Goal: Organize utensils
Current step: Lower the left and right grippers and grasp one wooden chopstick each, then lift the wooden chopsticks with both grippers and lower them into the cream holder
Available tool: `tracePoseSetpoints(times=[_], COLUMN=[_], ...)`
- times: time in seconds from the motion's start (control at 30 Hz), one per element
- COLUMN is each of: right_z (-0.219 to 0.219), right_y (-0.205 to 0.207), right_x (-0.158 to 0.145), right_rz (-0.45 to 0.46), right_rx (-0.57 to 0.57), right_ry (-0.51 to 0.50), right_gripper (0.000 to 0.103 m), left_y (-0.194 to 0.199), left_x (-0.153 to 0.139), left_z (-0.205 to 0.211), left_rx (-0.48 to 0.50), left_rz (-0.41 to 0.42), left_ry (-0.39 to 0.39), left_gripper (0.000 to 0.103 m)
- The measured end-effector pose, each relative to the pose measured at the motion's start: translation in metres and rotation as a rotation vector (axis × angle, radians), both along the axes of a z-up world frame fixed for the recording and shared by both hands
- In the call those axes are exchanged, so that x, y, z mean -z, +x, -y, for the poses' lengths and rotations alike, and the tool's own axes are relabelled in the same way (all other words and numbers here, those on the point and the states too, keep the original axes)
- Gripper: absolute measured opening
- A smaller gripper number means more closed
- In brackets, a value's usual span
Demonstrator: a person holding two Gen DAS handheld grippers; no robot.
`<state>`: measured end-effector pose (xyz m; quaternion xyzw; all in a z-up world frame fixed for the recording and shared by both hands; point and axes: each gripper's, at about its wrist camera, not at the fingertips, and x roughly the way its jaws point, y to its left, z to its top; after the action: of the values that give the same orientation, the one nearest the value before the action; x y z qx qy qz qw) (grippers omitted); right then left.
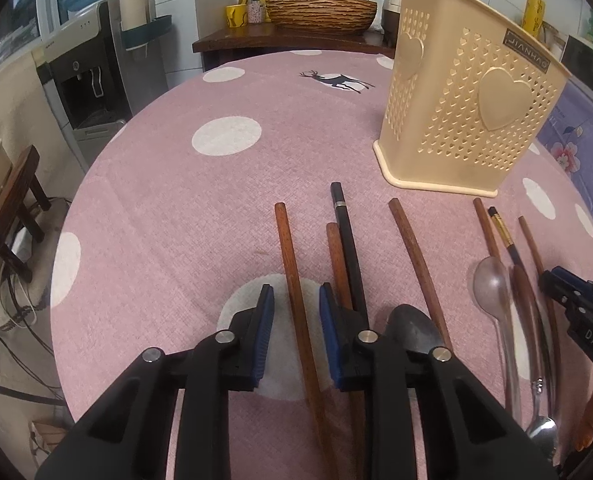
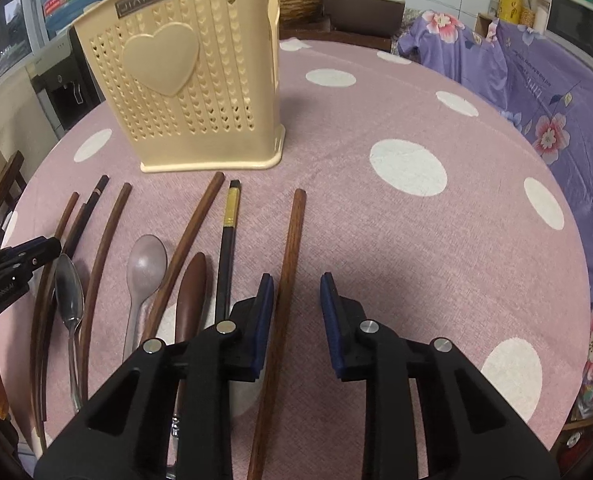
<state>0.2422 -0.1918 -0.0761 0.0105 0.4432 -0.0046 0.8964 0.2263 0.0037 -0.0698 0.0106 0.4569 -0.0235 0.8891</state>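
A cream perforated utensil holder [image 1: 468,108] with heart shapes stands on the pink dotted tablecloth; it also shows in the right wrist view [image 2: 184,80]. Several brown wooden chopsticks, black chopsticks and spoons lie in a row in front of it. My left gripper [image 1: 296,304] is open, its jaws on either side of a brown chopstick [image 1: 296,288]. A metal spoon [image 1: 414,330] lies beside its right finger. My right gripper [image 2: 296,292] is open, with a brown chopstick [image 2: 286,280] between its jaws, close to the left finger. A translucent spoon [image 2: 144,268] and a brown spoon [image 2: 190,296] lie to its left.
The round table [image 1: 168,184] drops off at its left edge, with a wooden stool [image 1: 8,208] and a water dispenser [image 1: 84,80] beyond. A purple floral cloth [image 2: 536,92] lies past the right edge. A wicker basket [image 1: 320,12] sits on a counter behind.
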Motion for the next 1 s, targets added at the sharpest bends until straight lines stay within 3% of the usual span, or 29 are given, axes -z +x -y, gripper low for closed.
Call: tracePoseSetpoints(times=[0.37,0.63,0.87,1.0], right_z=[0.004,0.008,0.023,0.035], right_y=[0.024,0.031,0.032,0.024], right_x=[-0.001,-0.001,-0.005,-0.024], right_rz=[0.0,0.002,0.013,0.081], right_rx=[0.005,0.012,0.01,0.003], right_ry=[0.031,0.061,0.182,0.218], right_gripper=[0.01,0.009,0.008,0.008], left_y=[0.026,0.026,0.031,0.023], left_x=[0.001,0.002,-0.003,-0.025], left_z=[0.007,0.01,0.003,-0.005], left_rx=[-0.02,-0.026,-0.034,-0.025], left_rz=[0.007,0.022,0.035,0.094], left_ry=[0.042,0.046,-0.022,-0.08], left_gripper=[0.01,0.008,0.008,0.008])
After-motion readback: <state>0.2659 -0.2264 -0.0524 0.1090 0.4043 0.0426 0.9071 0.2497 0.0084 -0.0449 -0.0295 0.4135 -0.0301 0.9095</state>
